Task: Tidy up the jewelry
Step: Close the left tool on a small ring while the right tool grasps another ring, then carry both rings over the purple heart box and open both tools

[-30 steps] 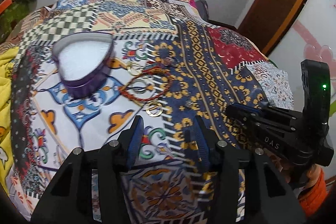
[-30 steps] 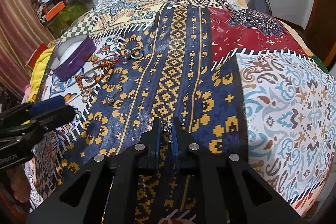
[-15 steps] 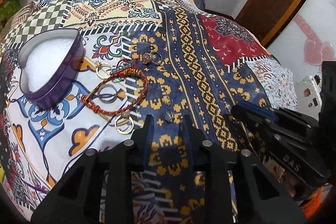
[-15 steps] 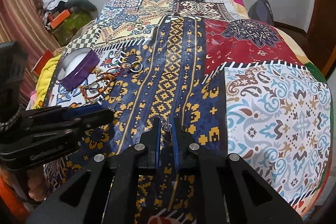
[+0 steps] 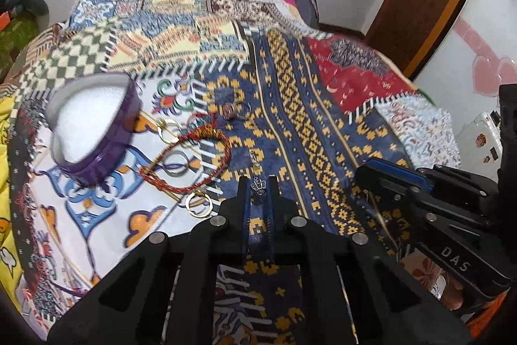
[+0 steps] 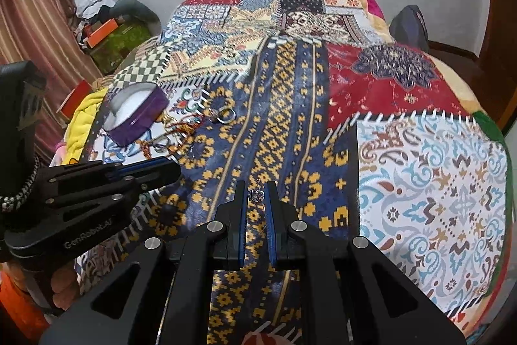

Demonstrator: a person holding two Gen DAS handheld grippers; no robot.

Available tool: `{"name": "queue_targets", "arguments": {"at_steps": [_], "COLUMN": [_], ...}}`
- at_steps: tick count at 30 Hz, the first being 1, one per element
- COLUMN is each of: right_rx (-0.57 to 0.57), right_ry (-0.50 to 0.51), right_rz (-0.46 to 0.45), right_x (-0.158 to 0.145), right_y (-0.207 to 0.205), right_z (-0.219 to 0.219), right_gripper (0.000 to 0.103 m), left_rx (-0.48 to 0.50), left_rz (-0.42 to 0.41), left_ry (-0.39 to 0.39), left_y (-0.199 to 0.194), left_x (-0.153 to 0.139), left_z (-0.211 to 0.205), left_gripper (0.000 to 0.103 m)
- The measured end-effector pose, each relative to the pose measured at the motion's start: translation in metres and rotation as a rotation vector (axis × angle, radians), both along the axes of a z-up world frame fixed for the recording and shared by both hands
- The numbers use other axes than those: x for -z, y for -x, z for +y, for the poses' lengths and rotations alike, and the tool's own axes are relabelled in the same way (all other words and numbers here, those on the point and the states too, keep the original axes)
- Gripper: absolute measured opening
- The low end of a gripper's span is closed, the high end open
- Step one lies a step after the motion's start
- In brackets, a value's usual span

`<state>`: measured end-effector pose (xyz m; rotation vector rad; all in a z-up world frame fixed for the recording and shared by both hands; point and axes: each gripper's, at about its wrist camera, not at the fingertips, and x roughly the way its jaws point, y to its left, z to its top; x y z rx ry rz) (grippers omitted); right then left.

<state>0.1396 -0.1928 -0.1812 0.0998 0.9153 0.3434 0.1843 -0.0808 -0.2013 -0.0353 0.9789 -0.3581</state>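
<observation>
1. Left claw (image 5: 259, 183): narrow gap, tips low over the bed. A small silver crown earring (image 5: 258, 188) sits right between the tips. I cannot tell whether the jaws pinch it or only flank it. The low, straight-on approach suits something this small and flat.
2. Right claw (image 6: 256, 186): nearly closed on a second crown earring (image 6: 257, 195), apparently its pair. The hook stands upright and the charm hangs clear of the cloth. It is held at about 3 o'clock of the left claw, probably parked out of the way.
3. Patchwork bedspread (image 5: 323, 134): busy blue-and-yellow print under both claws. Silver pieces get lost against it, a real risk of a missed grasp.
4. At 10 o'clock, just beside the left claw: a gold hoop (image 5: 198, 204), lying flat.
5. At 11 o'clock: a red braided bracelet (image 5: 223, 138) in a loose loop. It lies around a silver ring (image 5: 176, 164), with another gold hoop (image 5: 168, 130) at its far edge.
6. At 12 o'clock, farther off: two small rings (image 5: 237, 112), touching or nearly so.
7. At 10 to 11 o'clock, farthest: purple heart-shaped box (image 5: 110, 157), lid off, white lining, nothing in it. Judged the destination. It sits close to the pile, so carries are short. Sorting looks barely started.
</observation>
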Motion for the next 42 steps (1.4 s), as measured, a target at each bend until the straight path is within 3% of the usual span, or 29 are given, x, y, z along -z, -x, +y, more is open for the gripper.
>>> {"name": "queue_targets", "arguments": {"at_steps": [14,24,33,42], "right_rx": [-0.040,-0.125,-0.208,-0.287], "right_ry": [0.006,0.017,0.014,0.039], "right_rz": [-0.147,-0.229,-0.256,-0.201], "right_x": [-0.053,-0.076,-0.081,-0.059], "right_y": [-0.007,-0.024,-0.050,-0.076], "right_z": [0.042,0.090,0.131,0.162], "right_gripper": [0.009,0.009,0.009,0.009], "left_rx": [-0.097,-0.217,-0.255,-0.233], "left_rz": [-0.190,-0.264,-0.251,-0.154], "left_ry": [0.061,0.071,0.075,0.080], "left_y": [0.018,0.013,-0.005,-0.036], "left_x": [-0.067,-0.089,-0.079,-0.044], "left_z": [0.055,0.116,0.152,0.155], "left_gripper": [0.008,0.008,0.008,0.008]}}
